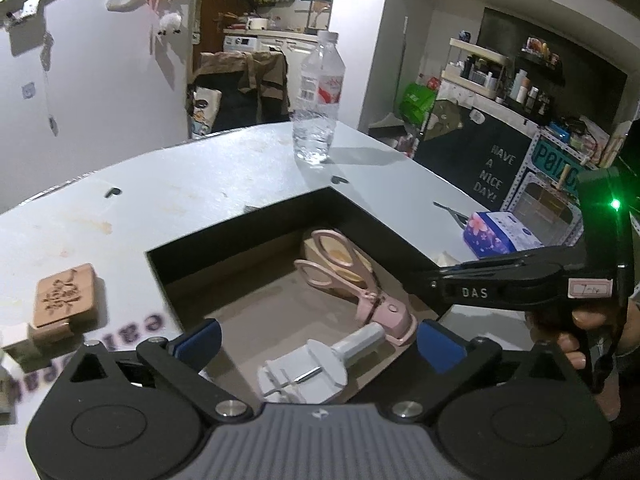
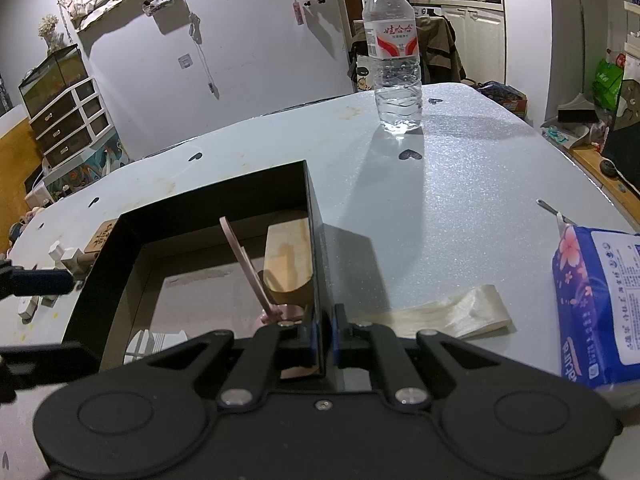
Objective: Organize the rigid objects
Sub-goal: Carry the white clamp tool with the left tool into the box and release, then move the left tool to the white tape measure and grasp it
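Note:
A black open box (image 1: pixel 248 220) sits on the white table (image 1: pixel 224 168). Inside lie pink scissors (image 1: pixel 344 276), a white and grey tool (image 1: pixel 316 368) and a wooden piece (image 2: pixel 290 256). My left gripper (image 1: pixel 318 342) is open and empty, just above the box's near side over the white tool. My right gripper (image 2: pixel 322 336) is shut on the box's right wall (image 2: pixel 316 240); it also shows from the side in the left wrist view (image 1: pixel 500 286). The pink scissors also show in the right wrist view (image 2: pixel 244 260).
A water bottle (image 1: pixel 318 100) stands at the table's far side. A carved wooden block (image 1: pixel 64 296) lies left of the box. A blue tissue pack (image 2: pixel 596 308), a cream ribbon strip (image 2: pixel 448 312) and metal tweezers (image 2: pixel 554 212) lie right of the box.

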A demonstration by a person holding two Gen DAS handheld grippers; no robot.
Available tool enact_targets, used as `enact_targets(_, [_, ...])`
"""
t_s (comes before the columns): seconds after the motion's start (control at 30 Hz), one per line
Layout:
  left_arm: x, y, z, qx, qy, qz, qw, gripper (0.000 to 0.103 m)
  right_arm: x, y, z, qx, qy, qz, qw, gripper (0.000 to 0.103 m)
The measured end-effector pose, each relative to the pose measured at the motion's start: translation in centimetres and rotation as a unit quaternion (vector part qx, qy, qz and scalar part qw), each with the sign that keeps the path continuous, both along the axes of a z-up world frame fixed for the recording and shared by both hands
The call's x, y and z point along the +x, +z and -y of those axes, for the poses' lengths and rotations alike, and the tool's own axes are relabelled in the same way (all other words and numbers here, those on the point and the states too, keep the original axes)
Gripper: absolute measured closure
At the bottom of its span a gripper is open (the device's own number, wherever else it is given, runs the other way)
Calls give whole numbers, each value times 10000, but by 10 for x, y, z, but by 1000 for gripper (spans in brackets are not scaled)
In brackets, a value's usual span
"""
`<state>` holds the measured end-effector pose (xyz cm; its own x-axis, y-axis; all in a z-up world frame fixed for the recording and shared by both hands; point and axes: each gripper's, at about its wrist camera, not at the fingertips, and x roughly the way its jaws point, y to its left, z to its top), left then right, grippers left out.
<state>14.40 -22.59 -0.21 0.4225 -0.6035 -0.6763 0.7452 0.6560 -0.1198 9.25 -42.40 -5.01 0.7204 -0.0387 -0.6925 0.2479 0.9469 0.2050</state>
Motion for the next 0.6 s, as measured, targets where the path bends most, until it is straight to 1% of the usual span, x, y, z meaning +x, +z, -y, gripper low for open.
enact_targets(0.13, [0, 4, -14, -10, 185, 113, 9998, 0, 0, 0, 0, 0, 1, 0, 10000, 96])
enact_targets(0.33, [1, 8, -46, 27, 566, 288, 9980, 0, 0, 0, 0, 5, -1, 1, 10000, 96])
enact_targets(0.47, [3, 10, -73, 55, 925, 394, 9949, 0, 0, 0, -1, -6, -3, 2, 10000, 96])
enact_targets(0.6, [6, 9, -101, 38, 1348, 527, 9895, 0, 0, 0, -1, -4, -2, 3, 10000, 96])
